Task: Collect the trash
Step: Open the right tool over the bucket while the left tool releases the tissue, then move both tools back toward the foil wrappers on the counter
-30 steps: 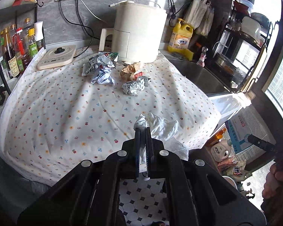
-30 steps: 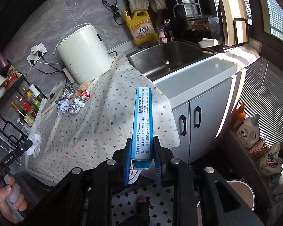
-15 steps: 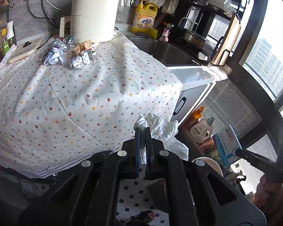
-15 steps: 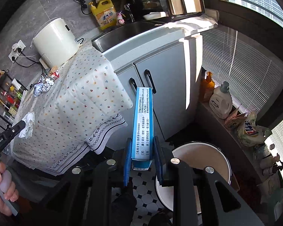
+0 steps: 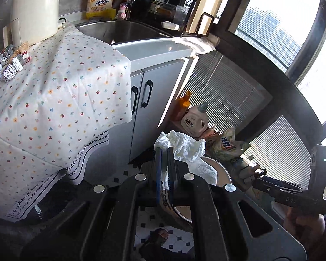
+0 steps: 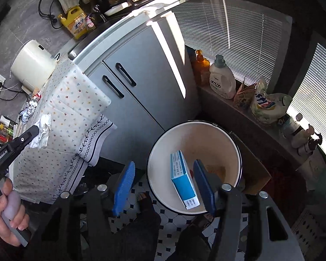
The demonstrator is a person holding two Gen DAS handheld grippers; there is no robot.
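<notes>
Two pieces of trash in play, one per claw. Right gripper [image 6: 163, 187]: jaws opening, wide apart now, pads off the blue box [image 6: 182, 184], which sits free between them, tilted, over the mouth of the cream bin [image 6: 232, 143] on the floor. Box looks like thin cardboard, light, stiff on the flat faces but prob crushable at the corners; narrow faces are the place to pinch it, w/ modest force.

Left gripper [image 5: 165, 163]: jaws squeezed nearly together on a crumpled white tissue [image 5: 184, 145], held just short of the bin rim [image 5: 223, 171] in the left wrist view. Tissue is soft, near weightless, no fragility; it can cling to the pads on release, so a full opening and maybe a small shake seem wise. Grip the bunched middle, not a loose flap, which could tear.

Farther off, on the flowered cloth [image 5: 60, 91] over the counter: foil ball [image 5: 9, 74] and wrappers [image 5: 19, 58] not yet collected. Foil is light, dents easily, holds shape, so pinch across the middle. Wrappers are thin and slippery, best taken at a crumpled fold.
</notes>
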